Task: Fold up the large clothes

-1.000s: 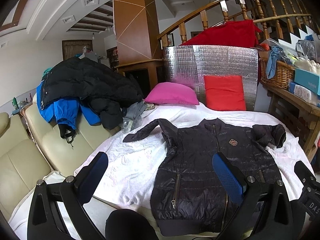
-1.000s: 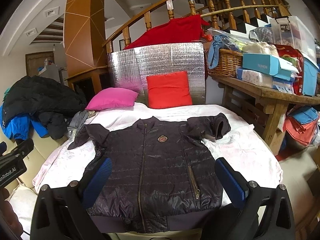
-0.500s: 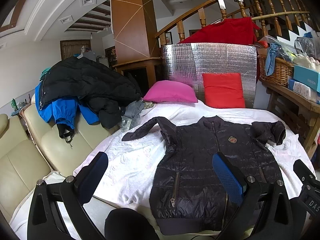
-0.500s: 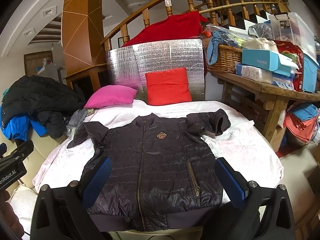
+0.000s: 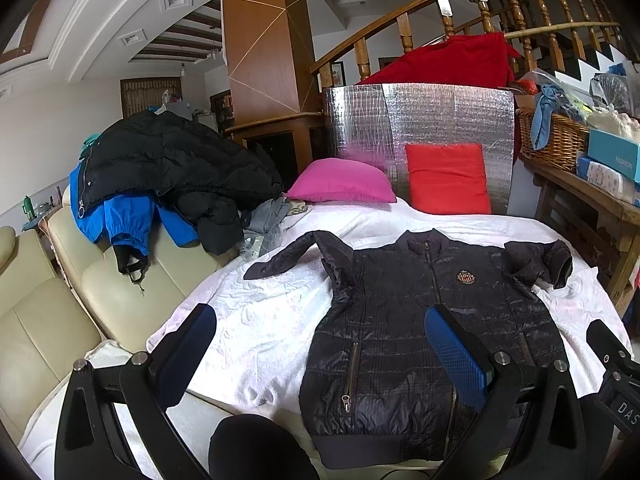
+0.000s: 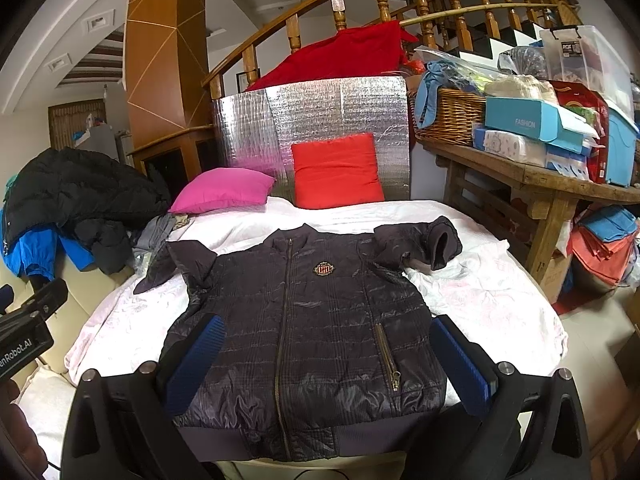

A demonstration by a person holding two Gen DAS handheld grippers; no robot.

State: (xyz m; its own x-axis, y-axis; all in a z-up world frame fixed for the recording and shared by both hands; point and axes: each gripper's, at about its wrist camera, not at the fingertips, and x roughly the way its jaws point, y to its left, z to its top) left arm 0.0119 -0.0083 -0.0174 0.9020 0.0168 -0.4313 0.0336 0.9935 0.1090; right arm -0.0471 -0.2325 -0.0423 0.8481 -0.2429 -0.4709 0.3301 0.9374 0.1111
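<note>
Spread front-up and zipped on the white bed (image 6: 500, 304) for folding, the jacket (image 6: 304, 328) (sleeves already bunched) beneath left claw (image 5: 320, 352) and right claw (image 6: 328, 364), both agape, gripping nothing.

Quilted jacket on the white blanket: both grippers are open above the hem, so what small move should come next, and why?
Probably the left gripper should go to the left sleeve. The dark quilted jacket lies zipped and flat, front up, on the white blanket, nothing folded. That sleeve sticks straight out, while the right sleeve is bunched. The right gripper holds nothing.
</note>
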